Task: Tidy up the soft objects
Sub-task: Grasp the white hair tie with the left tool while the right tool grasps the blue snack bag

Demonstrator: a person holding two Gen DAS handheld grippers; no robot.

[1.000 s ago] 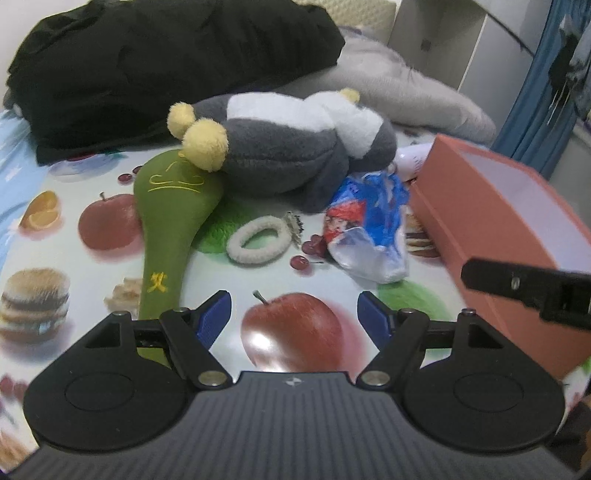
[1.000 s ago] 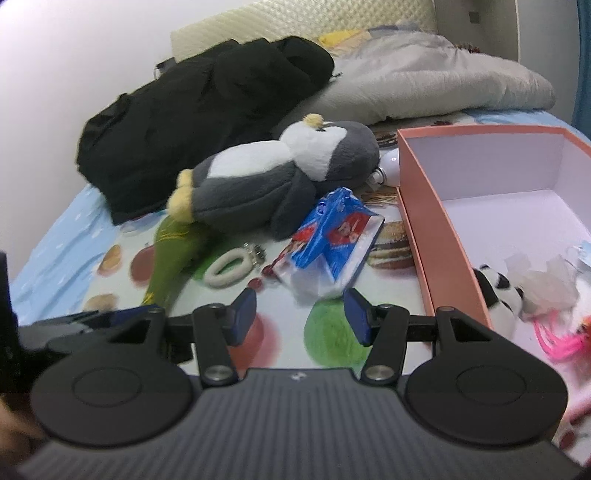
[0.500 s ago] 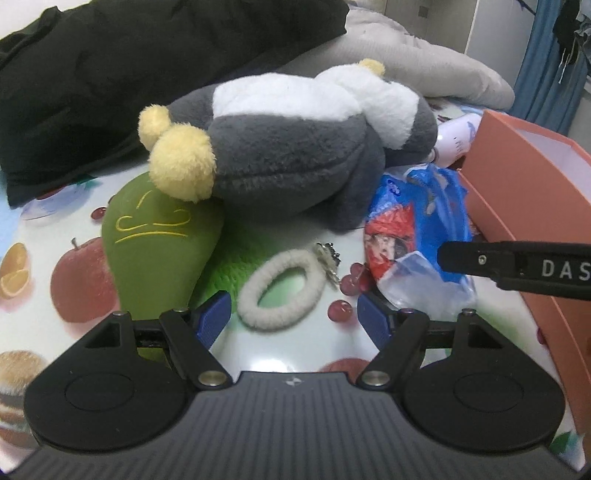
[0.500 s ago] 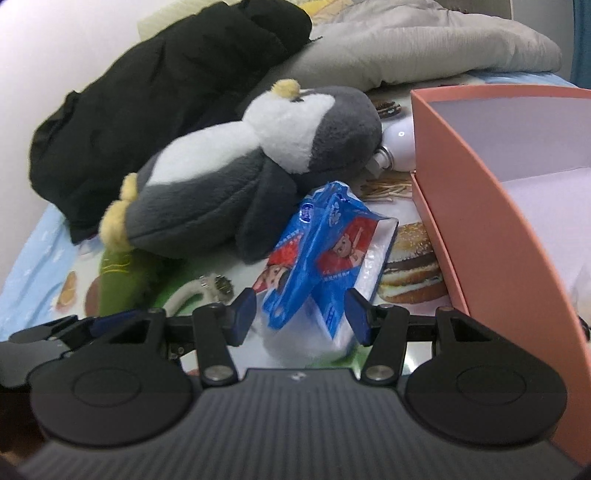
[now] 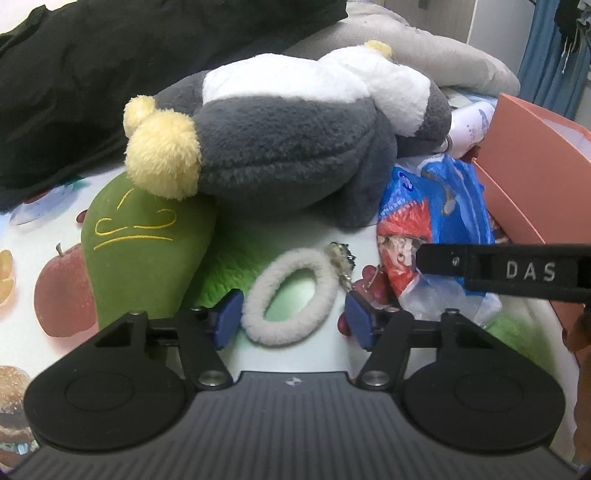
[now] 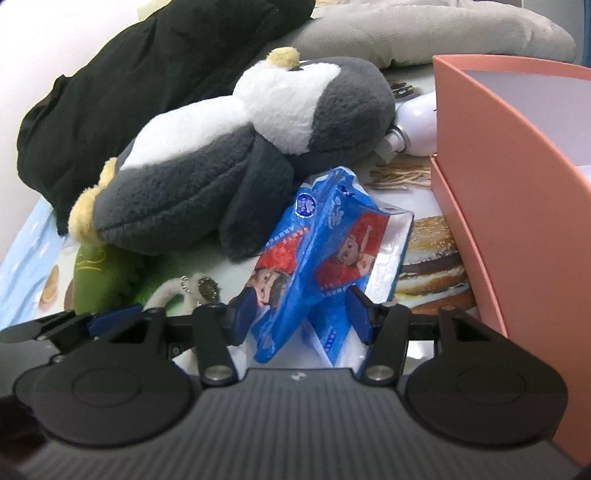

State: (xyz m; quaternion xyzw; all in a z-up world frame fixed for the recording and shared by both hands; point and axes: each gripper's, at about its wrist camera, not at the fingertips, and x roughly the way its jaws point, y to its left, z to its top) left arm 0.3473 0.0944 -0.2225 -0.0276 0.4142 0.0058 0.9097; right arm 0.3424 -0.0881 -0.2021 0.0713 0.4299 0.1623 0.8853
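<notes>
Home bedroom: bed with grey duvet (image 6: 424,33), black jacket (image 5: 110,74), curtain (image 5: 546,55).

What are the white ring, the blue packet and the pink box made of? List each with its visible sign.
White ring: fuzzy fleece or plush, going by its matte nap; a small metal charm hangs on it.
Blue packet: thin glossy plastic film, crinkled and printed; it probably holds tissues.
Pink box: likely stiff matte cardboard, with straight thin walls and crisp edges.
</notes>
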